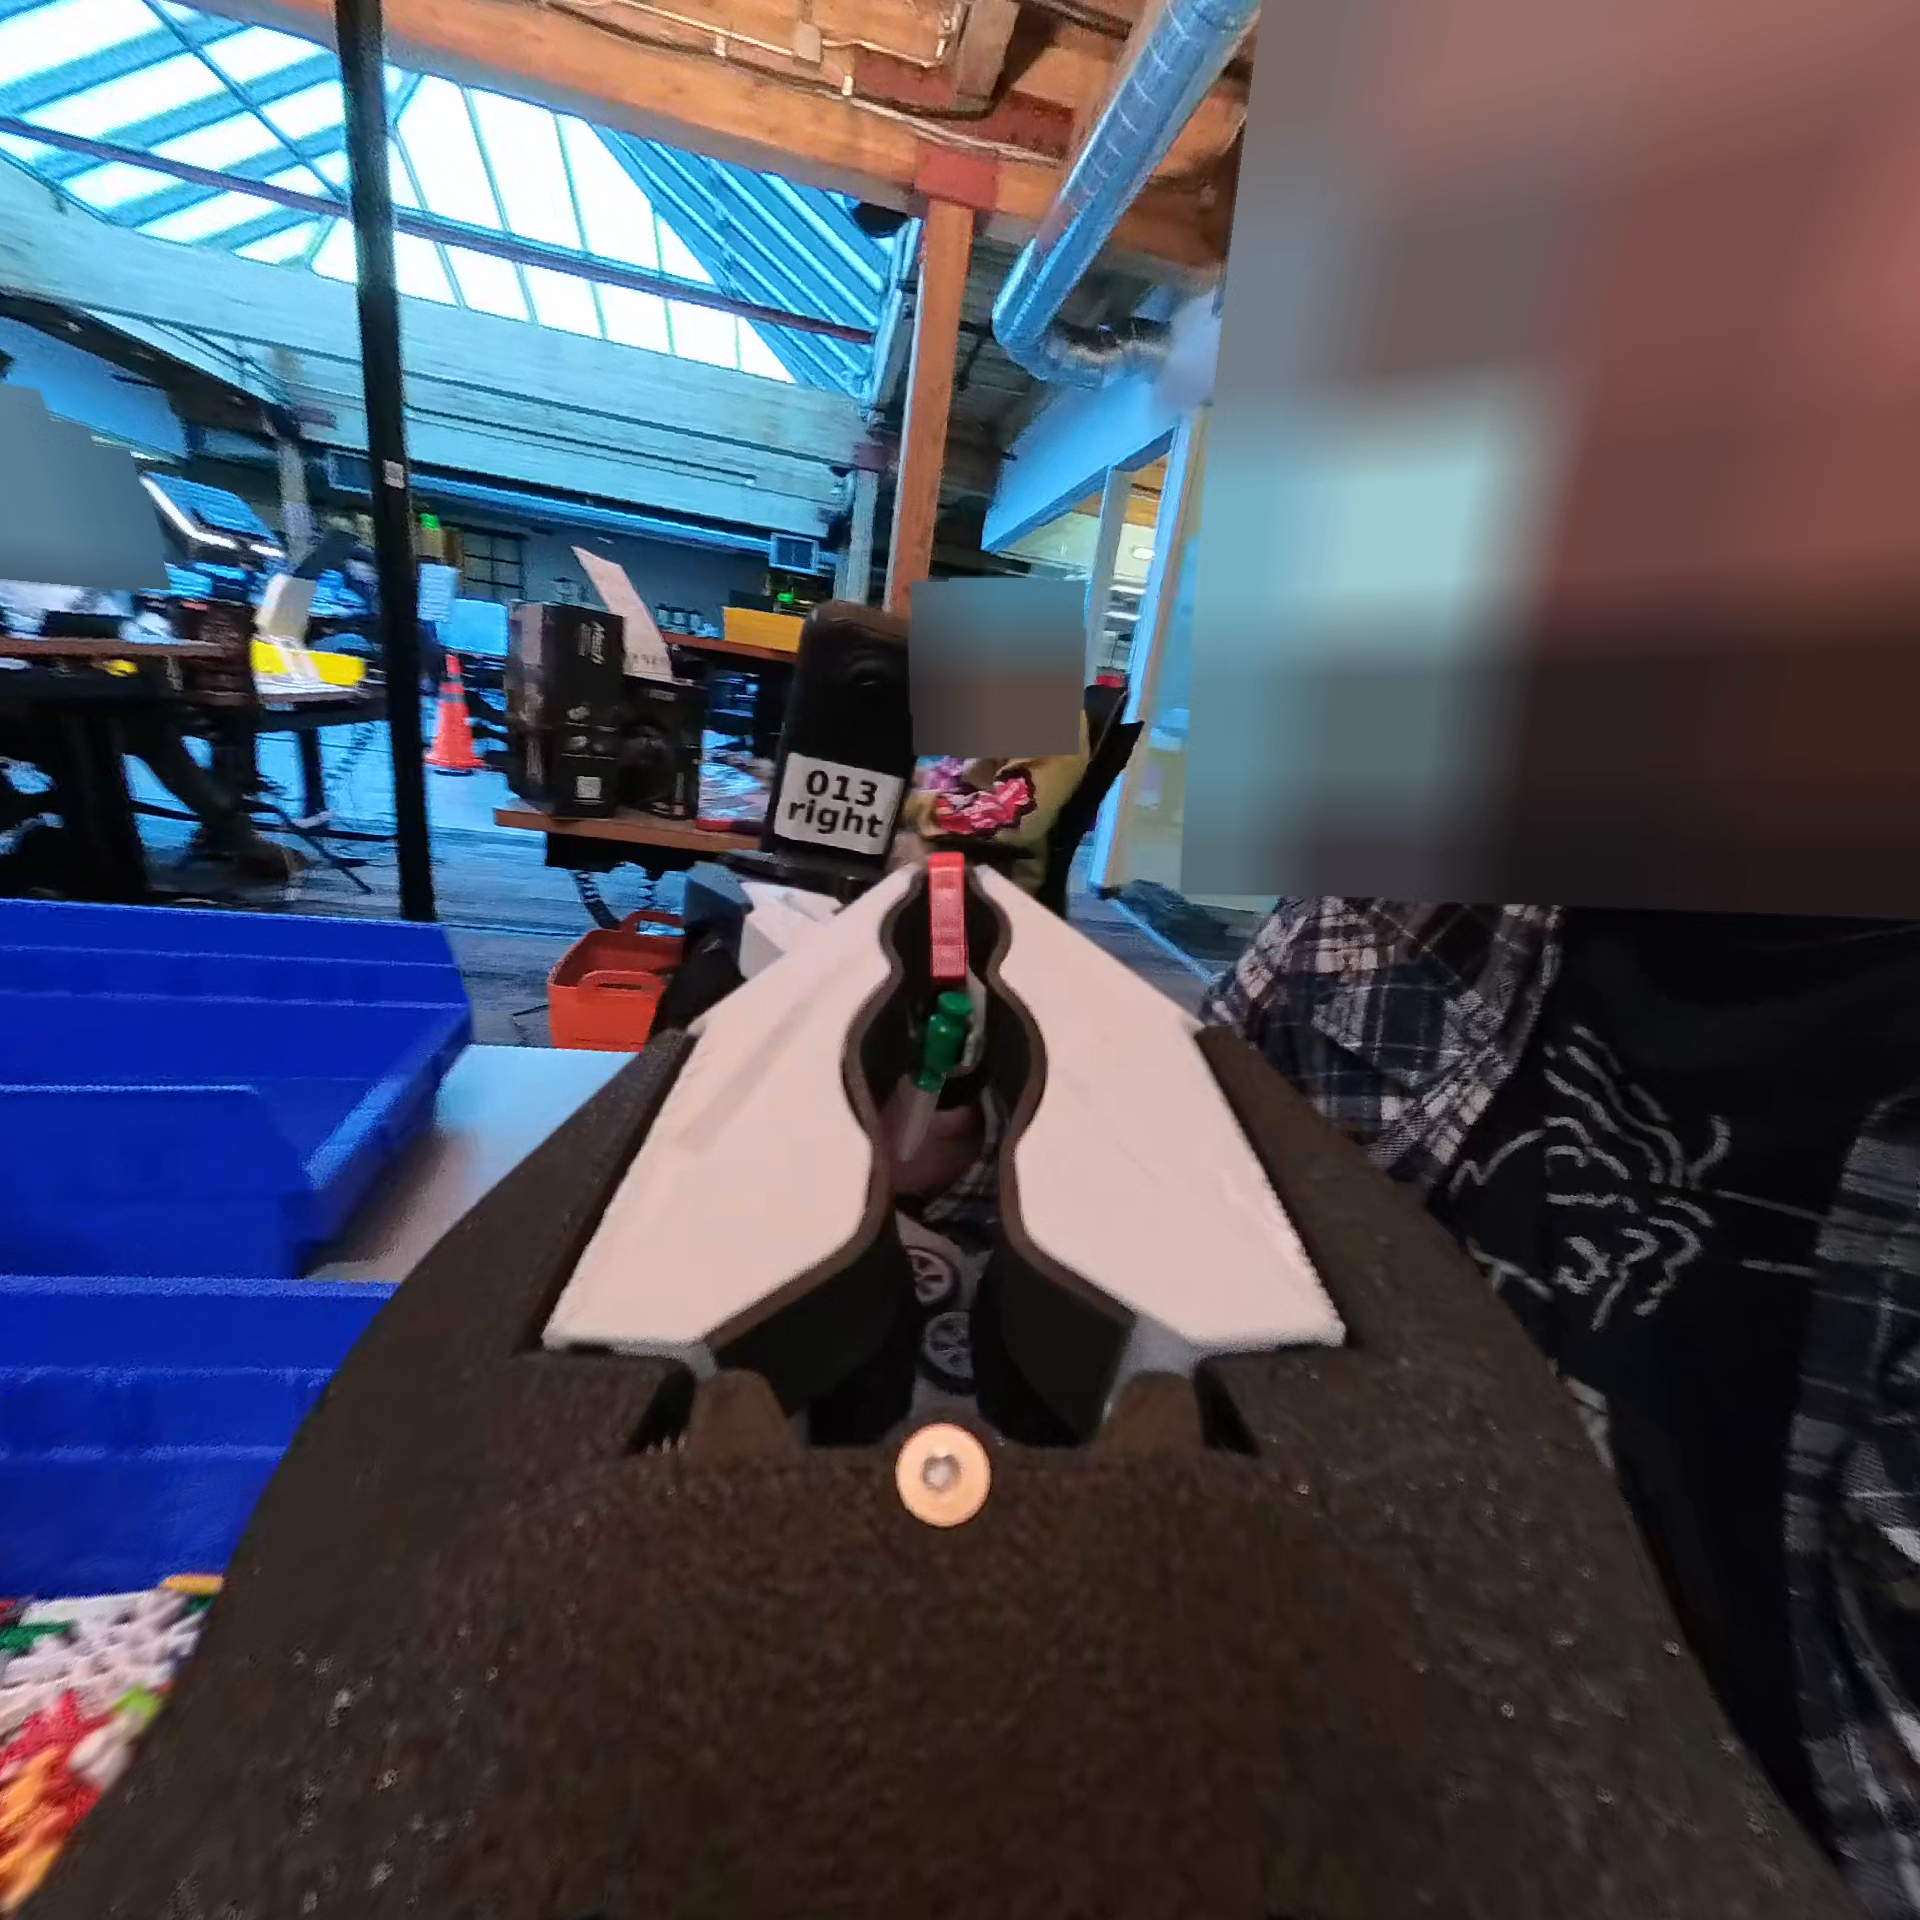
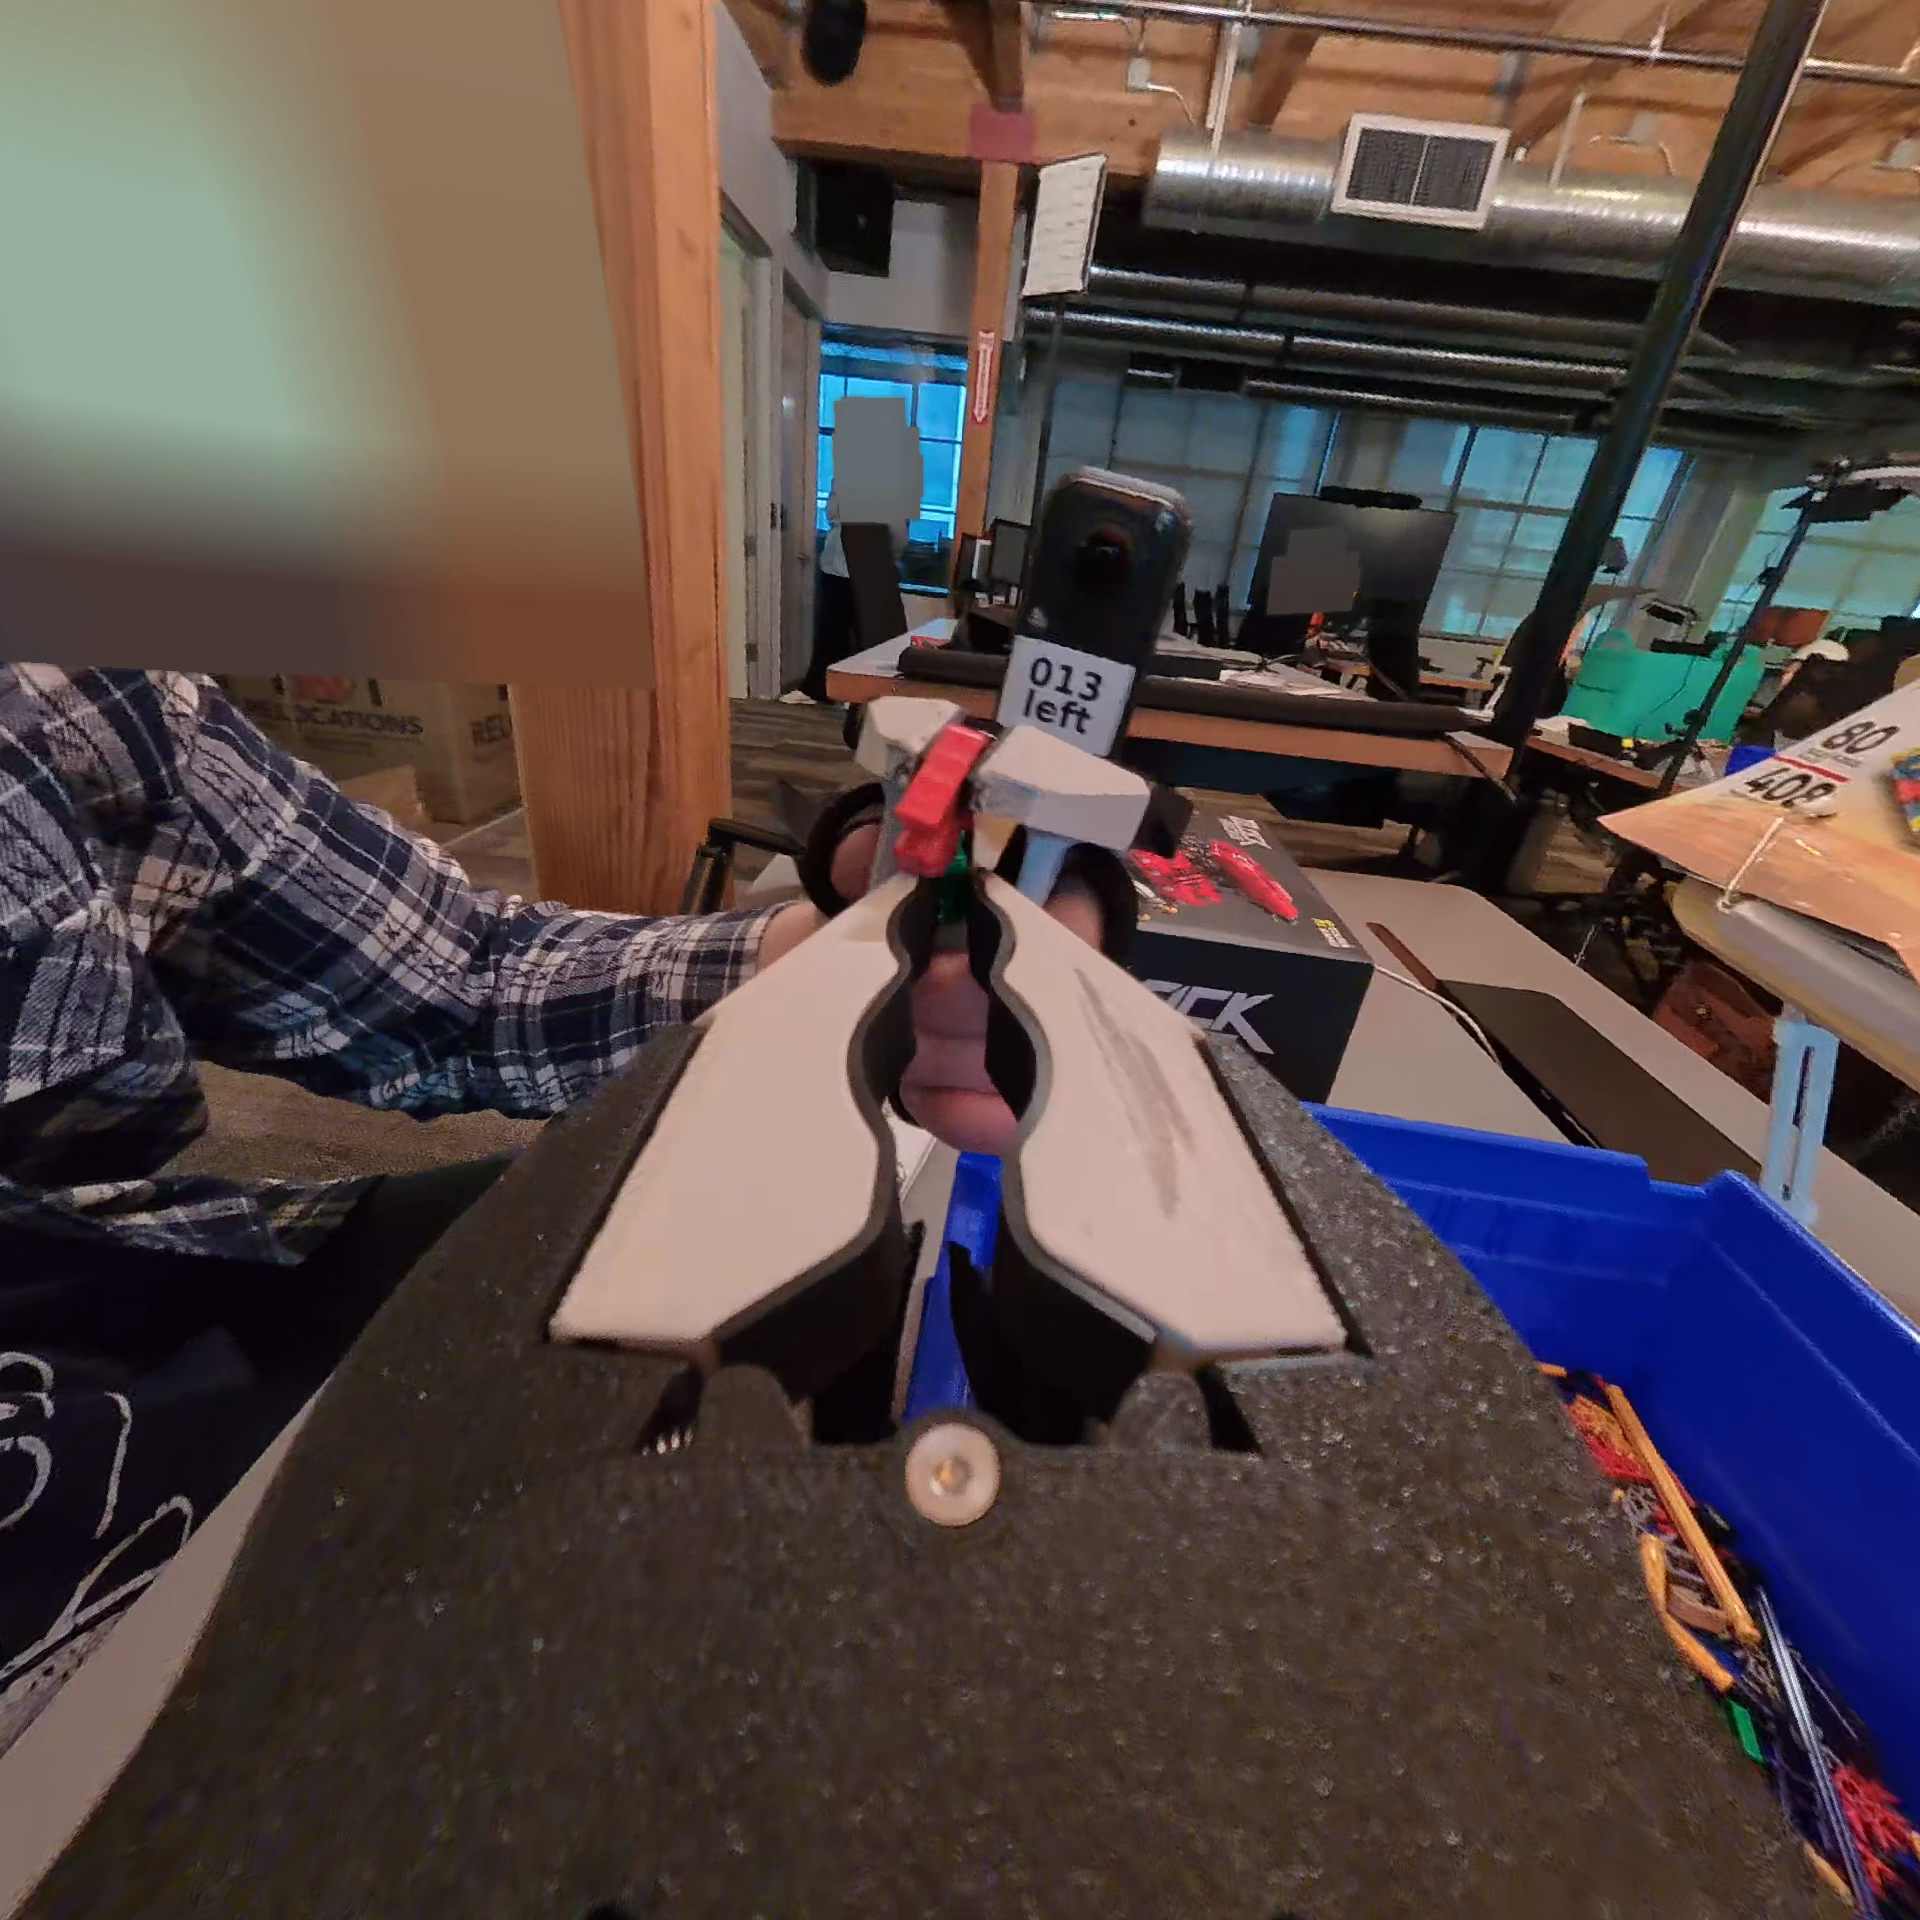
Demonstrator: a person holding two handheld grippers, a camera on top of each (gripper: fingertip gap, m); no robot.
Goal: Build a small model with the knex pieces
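Left hand-held gripper (image 1: 945,883) up off the counter (image 1: 499,1122), raised beside the blue bin (image 1: 208,1039) on the side toward the person. Fingers drawn in almost to touching, tips pinching a red piece (image 1: 945,920) that stands upright between them. Right below the red piece, and touching it, a green piece (image 1: 948,1029) with a pale pin pointing down and away.

Right hand-held gripper (image 2: 940,899) coming in head-on from the opposite side, also above the bin's near edge. Narrowed to a slit as well, tips closed around the green piece. So: two grippers nose to nose, red over green, both pieces in the air and well clear of the bin floor.

Behind the meeting point, a hand (image 2: 956,1049) wrapped on the left gripper's grip, plaid sleeve (image 2: 312,883) stretching away from the bin. Black camera (image 2: 1101,561) with a white label riding on top of that gripper.

Down inside the bin, a jumble of colourful bits (image 2: 1714,1610) against its wall. Beyond the bin, a dark printed box (image 2: 1247,987) on the counter.
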